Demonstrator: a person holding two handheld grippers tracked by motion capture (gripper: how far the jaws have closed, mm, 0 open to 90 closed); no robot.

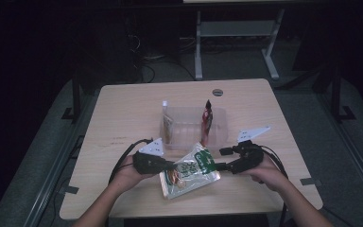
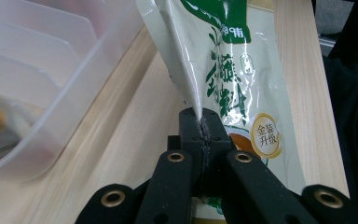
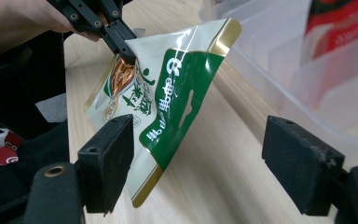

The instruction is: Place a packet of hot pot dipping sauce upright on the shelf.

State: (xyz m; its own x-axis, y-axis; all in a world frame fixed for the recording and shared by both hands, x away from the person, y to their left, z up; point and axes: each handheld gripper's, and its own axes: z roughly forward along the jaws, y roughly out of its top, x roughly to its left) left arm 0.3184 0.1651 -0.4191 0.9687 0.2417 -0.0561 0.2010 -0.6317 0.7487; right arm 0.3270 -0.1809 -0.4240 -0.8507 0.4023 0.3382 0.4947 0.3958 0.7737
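While the high view shows the glossy green-and-cream pouch (image 1: 190, 171) held above the wooden table (image 1: 123, 113) before the clear plastic bin (image 1: 217, 124), the left gripper (image 2: 201, 125) view reveals its jaws pinching the pouch's crimped edge, and the right gripper (image 3: 198, 161) stands wide, gripping nothing.

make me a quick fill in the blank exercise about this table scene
1. The left gripper is ____ on an edge of the green and white pouch.
2. The right gripper has its jaws ____.
3. The clear plastic bin stands on the ____ beyond the pouch.

Missing words: shut; open; table
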